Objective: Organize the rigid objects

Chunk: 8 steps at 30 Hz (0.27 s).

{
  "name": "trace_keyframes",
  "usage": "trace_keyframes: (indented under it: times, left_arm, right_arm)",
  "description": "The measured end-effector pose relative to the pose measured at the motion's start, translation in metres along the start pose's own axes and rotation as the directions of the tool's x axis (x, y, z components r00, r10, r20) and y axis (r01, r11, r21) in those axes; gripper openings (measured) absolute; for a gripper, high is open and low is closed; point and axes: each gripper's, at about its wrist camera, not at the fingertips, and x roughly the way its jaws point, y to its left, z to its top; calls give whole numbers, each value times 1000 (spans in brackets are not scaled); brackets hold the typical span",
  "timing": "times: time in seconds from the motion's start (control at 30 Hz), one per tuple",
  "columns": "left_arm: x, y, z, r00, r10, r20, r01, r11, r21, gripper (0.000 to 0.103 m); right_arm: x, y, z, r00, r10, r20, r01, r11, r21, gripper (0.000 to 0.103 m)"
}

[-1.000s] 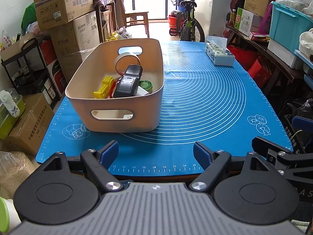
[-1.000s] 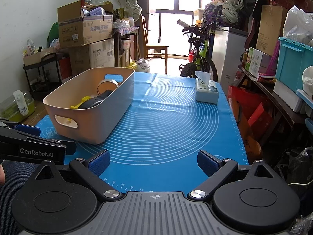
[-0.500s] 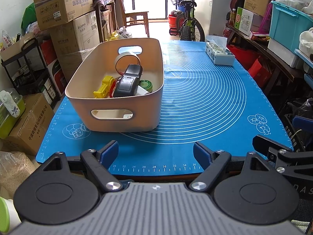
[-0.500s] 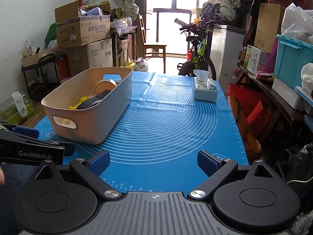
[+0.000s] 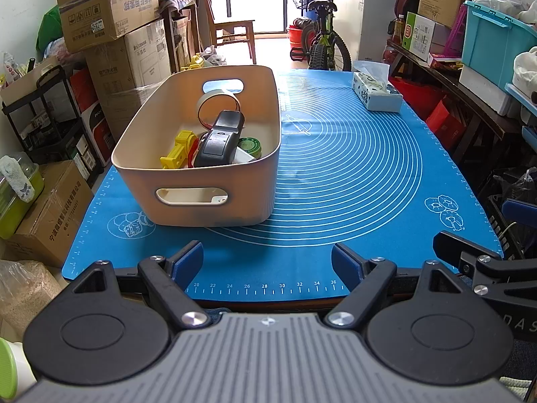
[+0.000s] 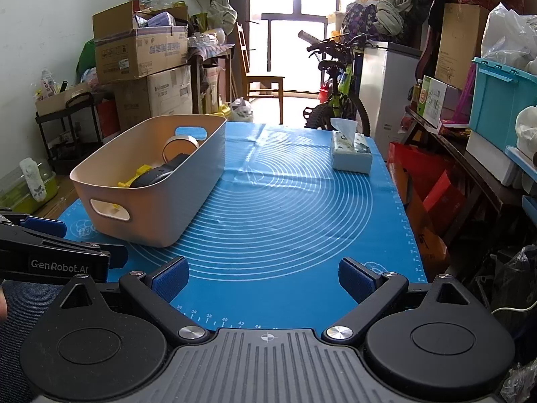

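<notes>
- Left gripper [image 5: 267,259]: black jaws with blue ribbed pads, spread wide over the near mat edge, nothing between them.
- Right gripper [image 6: 263,278]: same build, jaws likewise wide apart and empty.
- Bin [image 5: 214,188]: smooth beige plastic, rounded rectangle with slot handles, standing on the left part of the mat.
- Contents: tape roll [image 5: 218,104], black device [image 5: 220,139], yellow toy [image 5: 178,152], green-lidded tin [image 5: 250,145].
- Mat [image 5: 352,168]: blue silicone printed with white concentric arcs.
- Tissue box [image 6: 350,156]: far right on the mat, well apart from the bin.
</notes>
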Motion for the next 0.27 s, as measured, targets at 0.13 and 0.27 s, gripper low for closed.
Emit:
trace_keyframes:
  times: [0.13, 0.27]
  left_arm:
    - [0, 0, 0, 1000, 0, 0, 0, 1000, 0, 83]
    - [0, 0, 0, 1000, -1, 0, 1, 1000, 1, 84]
  right_arm:
    - [0, 0, 0, 1000, 0, 0, 0, 1000, 0, 96]
    - [0, 0, -1, 1000, -1, -2, 1, 1000, 4, 96]
